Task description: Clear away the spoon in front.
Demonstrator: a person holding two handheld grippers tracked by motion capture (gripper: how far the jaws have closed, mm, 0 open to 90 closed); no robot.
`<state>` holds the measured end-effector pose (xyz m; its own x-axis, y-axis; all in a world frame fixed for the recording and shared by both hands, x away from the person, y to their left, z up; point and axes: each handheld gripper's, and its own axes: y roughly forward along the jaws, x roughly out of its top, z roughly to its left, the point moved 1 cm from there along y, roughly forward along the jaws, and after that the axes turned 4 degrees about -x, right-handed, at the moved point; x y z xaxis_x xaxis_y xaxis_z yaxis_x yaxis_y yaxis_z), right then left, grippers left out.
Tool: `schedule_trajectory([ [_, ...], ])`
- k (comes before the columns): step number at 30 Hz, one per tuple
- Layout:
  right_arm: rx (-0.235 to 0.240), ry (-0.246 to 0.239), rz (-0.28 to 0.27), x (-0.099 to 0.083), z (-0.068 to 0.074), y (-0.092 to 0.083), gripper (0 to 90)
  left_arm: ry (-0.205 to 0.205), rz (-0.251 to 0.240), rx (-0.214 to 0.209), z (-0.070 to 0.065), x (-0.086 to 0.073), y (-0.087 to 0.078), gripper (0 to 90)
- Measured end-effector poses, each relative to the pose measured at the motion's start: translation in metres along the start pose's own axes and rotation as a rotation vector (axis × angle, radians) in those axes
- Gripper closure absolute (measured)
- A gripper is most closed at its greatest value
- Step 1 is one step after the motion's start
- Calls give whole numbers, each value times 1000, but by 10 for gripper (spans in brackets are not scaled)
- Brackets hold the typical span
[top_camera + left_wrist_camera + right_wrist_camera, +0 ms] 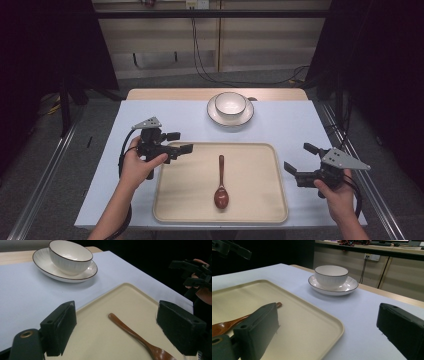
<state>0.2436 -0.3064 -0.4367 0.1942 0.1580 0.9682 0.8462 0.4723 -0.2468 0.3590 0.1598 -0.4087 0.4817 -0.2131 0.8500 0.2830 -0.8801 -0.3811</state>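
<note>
A brown wooden spoon (221,180) lies lengthwise in the middle of a beige tray (255,170), bowl end toward the front. My left gripper (181,142) hovers over the tray's far left corner, open, with nothing between its jaws. In the left gripper view the left gripper (116,312) looks across the tray (100,340) at the spoon (135,335). My right gripper (297,156) stands open just off the tray's right edge. In the right gripper view, its jaws (328,308) frame the tray's corner (299,322) and the spoon (227,325).
A white bowl (230,104) sits on a white saucer (212,114) at the back centre of the pale blue table top (290,125). A strip of bare wood (160,94) runs along the table's far edge. Cables hang on the wall behind.
</note>
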Motion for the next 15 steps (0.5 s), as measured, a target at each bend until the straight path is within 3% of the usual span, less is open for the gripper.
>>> schedule_trajectory([
  [15, 0, 7, 5, 0, 0, 0, 33, -19, -51, 2, 6, -4, -17, 130],
])
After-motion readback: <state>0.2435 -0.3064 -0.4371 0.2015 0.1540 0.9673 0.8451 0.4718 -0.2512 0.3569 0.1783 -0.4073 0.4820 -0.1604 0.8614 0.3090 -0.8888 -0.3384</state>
